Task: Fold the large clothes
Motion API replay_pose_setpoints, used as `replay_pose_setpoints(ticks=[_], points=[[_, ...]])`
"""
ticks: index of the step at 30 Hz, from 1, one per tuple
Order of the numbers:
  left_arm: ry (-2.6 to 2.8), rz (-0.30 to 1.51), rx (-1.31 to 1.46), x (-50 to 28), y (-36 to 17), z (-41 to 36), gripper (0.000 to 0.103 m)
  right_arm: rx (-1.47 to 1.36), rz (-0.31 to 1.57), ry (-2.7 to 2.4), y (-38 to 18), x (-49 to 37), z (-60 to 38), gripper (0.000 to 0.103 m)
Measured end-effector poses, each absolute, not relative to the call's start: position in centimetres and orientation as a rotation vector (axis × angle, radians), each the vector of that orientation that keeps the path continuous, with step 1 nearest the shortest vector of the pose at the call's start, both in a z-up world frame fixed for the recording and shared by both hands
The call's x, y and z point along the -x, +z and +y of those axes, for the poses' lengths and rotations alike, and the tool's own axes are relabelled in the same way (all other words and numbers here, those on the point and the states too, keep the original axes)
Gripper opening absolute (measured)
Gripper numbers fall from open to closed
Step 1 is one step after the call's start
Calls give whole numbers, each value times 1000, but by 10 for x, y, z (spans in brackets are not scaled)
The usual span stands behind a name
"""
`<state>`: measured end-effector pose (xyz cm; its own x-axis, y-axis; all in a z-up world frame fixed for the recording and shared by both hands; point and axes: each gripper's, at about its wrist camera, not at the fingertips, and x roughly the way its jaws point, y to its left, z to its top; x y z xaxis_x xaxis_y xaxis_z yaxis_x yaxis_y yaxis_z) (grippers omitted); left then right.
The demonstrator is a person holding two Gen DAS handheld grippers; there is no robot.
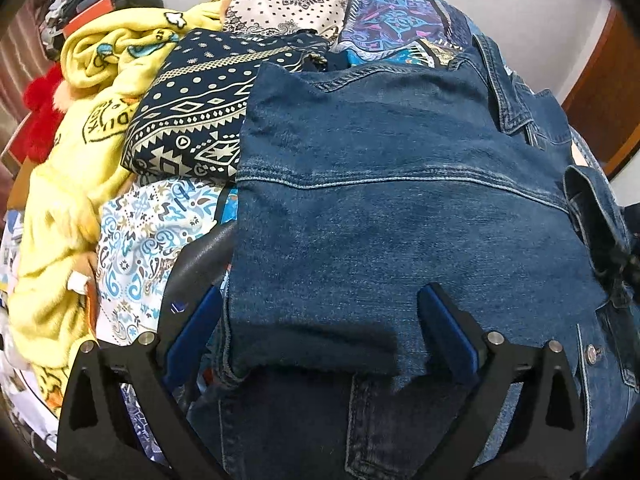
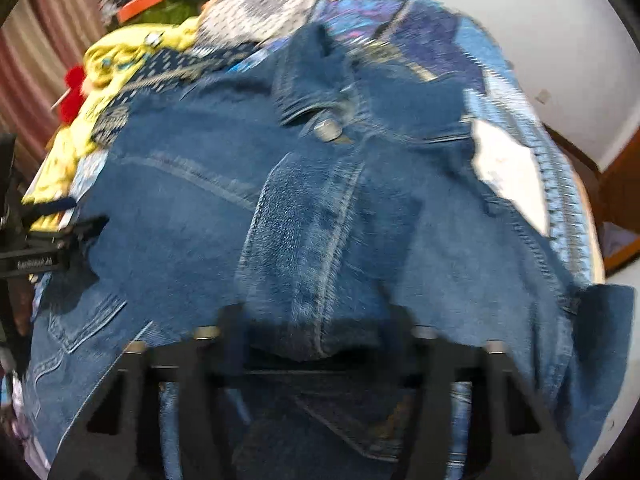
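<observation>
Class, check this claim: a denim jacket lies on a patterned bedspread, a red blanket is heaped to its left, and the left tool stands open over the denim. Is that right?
Not quite: the blanket heaped to the left is yellow, not red, as the left wrist view shows. The rest stands: the denim jacket lies on the patterned bedspread, and the left tool stands open over the denim.

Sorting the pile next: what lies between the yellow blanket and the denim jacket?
In the left wrist view, a folded navy patterned cloth lies between the yellow blanket and the denim jacket, with patterned bedding showing below it.
</observation>
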<state>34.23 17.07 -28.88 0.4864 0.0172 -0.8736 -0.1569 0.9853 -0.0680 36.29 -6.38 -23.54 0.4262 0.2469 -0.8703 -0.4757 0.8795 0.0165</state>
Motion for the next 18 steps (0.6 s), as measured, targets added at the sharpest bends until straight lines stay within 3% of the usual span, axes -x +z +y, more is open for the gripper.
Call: replay_pose_setpoints(ticks=[7, 13, 18], points=[[128, 1079, 74, -345, -280, 164, 100, -10, 1034, 439, -217, -361, -126, 27], [71, 1057, 24, -341, -256, 137, 100, -70, 997, 358, -209, -347, -150, 20], [12, 1101, -38, -345, -265, 101, 100, -91, 998, 266, -206, -342, -188, 20]])
